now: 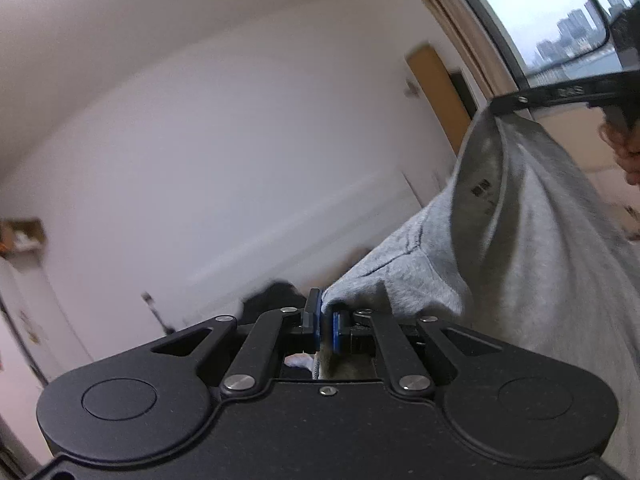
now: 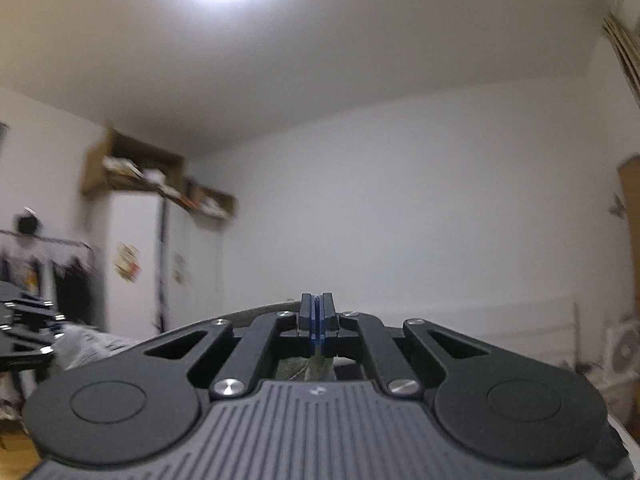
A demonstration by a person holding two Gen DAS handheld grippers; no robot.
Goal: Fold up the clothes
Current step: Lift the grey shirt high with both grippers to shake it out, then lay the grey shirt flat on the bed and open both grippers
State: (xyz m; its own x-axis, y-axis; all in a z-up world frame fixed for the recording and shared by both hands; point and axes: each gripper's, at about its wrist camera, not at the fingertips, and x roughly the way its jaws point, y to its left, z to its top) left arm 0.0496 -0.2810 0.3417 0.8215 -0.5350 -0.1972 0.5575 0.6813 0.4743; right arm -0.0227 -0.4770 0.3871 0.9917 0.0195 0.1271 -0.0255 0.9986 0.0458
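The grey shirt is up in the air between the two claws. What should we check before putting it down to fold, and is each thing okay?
1. Left claw pinching the grey shirt: ok, cloth sits between its blue pads.
2. Right claw pinching the shirt: ok, shut on a thin bit of cloth.
3. Shirt hanging flat between them: not ok, it sags in deep folds.
4. Neck opening facing up: ok, the inside label shows.
5. Clear spot below to lay it: cannot tell, both cameras look at the walls.
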